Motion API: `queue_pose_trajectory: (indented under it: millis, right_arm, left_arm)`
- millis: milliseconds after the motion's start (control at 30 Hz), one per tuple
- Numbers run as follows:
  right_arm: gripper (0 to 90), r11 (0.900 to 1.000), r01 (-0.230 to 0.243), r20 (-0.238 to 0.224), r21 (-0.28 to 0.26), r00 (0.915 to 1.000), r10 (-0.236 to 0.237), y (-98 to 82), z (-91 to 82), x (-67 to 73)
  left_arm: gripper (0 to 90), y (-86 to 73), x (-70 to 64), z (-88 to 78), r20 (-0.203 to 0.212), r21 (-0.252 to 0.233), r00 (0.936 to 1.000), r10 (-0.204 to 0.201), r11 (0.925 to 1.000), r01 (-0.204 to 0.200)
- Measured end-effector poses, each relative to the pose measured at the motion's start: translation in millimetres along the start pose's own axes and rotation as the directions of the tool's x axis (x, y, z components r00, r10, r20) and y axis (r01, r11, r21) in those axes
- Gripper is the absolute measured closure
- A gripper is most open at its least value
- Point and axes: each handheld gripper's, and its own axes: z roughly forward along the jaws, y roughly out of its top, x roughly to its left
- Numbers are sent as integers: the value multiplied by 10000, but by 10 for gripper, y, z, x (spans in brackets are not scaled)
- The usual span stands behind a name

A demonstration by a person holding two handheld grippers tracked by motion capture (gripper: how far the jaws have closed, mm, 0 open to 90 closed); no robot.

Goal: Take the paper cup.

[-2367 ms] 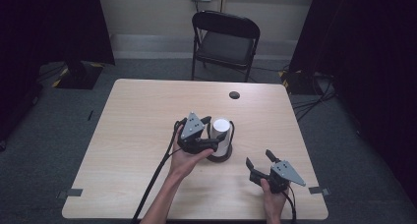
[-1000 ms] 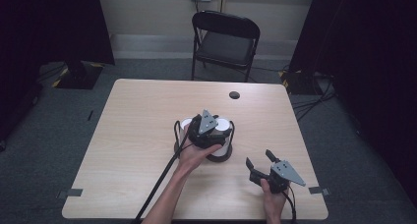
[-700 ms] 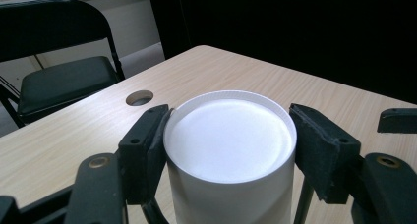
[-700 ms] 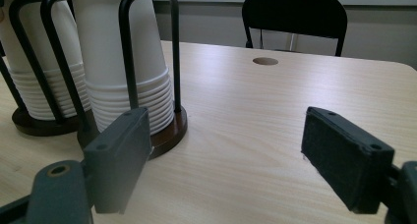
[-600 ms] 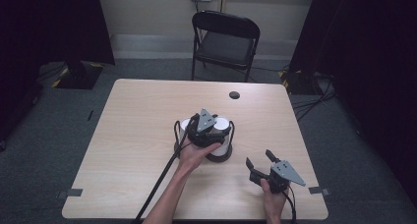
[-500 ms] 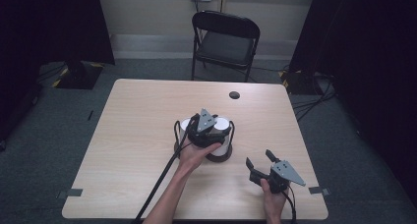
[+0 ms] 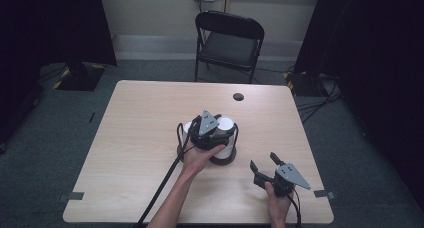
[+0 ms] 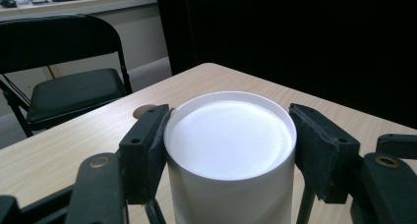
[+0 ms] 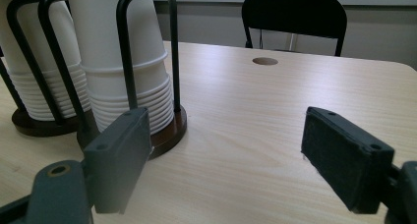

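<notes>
While the person's hands reach in from the near edge, the scene reads so:

Left hand-held gripper: over the middle of the worktop, above the cup holders; in the left gripper view its two jaws stand on either side of the top of a white cup stack, the left pad touching the rim; whether the right pad presses cannot be told.

Right hand-held gripper: near the front right corner, jaws spread wide with nothing between them, well apart from the cups.

Cup stacks: two stacks of white paper cups, upside down, side by side; the nearer one sits on a dark round base, and the farther stack has its own base.

In the way: black wire hoops rise around each stack, close against the cups.

Around: a round hole in the worktop toward the far edge; a black folding chair beyond it; a black cable trailing off the near edge.
</notes>
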Motion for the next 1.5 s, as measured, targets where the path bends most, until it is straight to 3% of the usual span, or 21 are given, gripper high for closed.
queue_pose_trajectory:
  millis: [433, 733, 900, 1100, 1267, 1367, 1500]
  right_arm:
    - [184, 10000, 9, -9, 26, 10000, -9, 1, 1, 0]
    - [184, 10000, 2, -1, 45, 10000, -2, 2, 2, 1]
    - [184, 10000, 7, 7, 42, 10000, -7, 2, 2, 2]
    - [184, 10000, -1, 13, 42, 10000, 0, 2, 2, 2]
    - [184, 10000, 2, 21, 41, 10000, -2, 2, 2, 3]
    - [184, 10000, -14, 22, 47, 10000, 14, 2, 1, 4]
    - [184, 10000, -8, 39, 39, 10000, 7, 1, 0, 5]
  left_arm:
    - [344, 44, 9, -60, 67, -439, 9994, -335, 9985, 337]
    - [345, 83, 1, -109, 36, -738, 9994, -359, 9966, 360]
    - [345, 78, 21, -111, 104, -725, 9986, -523, 9960, 530]
    - [346, 110, 18, -156, 108, -973, 9989, -462, 9941, 470]
    - [347, 128, 17, -207, 15, -1463, 9987, -510, 9879, 506]
    - [347, 143, 1, -226, -21, -1537, 9994, -344, 9875, 337]
    - [348, 147, 19, -243, 63, -1576, 9991, -430, 9865, 435]
